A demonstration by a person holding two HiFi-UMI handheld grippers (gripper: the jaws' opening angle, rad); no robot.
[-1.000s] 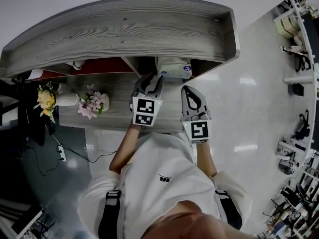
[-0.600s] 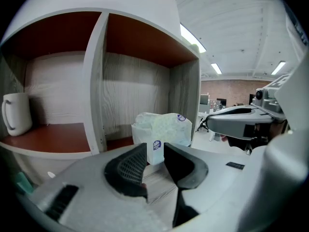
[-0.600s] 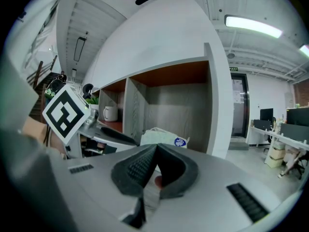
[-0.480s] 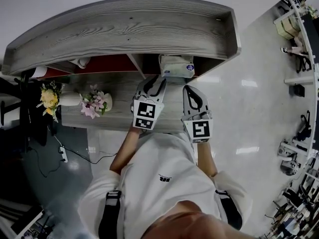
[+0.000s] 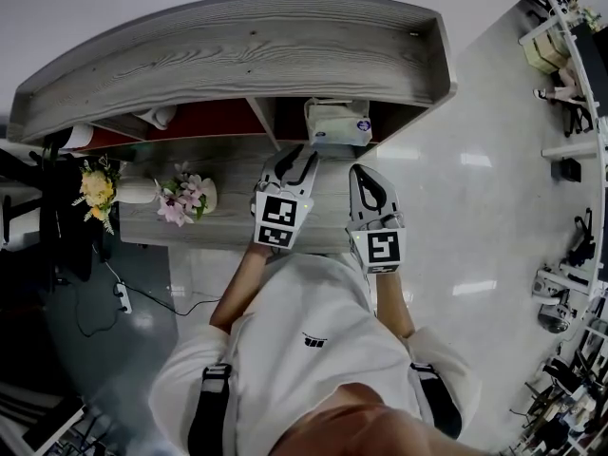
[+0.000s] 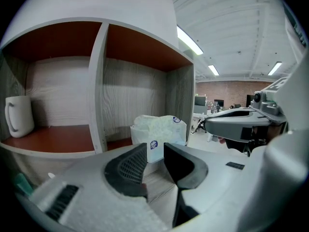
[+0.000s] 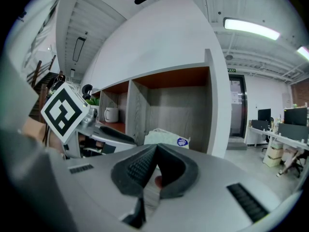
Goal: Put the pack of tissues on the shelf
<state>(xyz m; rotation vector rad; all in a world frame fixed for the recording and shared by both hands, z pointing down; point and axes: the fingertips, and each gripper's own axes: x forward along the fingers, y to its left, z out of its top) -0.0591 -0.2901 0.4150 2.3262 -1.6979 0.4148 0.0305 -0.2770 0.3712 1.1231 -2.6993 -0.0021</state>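
Note:
The pack of tissues, white with a blue round label, stands in the right compartment of the wooden shelf. In the left gripper view the pack rests on the shelf floor just beyond my left gripper, whose jaws stand apart with nothing between them. From the head view my left gripper sits just short of the pack, over the desk. My right gripper hovers beside it, to the right. Its jaws are shut and empty, and the pack shows beyond them.
A white mug stands in the left compartment, behind an upright divider. Two vases of flowers stand on the desk at the left. A cable and power strip lie on the floor.
My left gripper has drawn back slightly from the pack, which stays in the shelf compartment. The right gripper has hardly moved.

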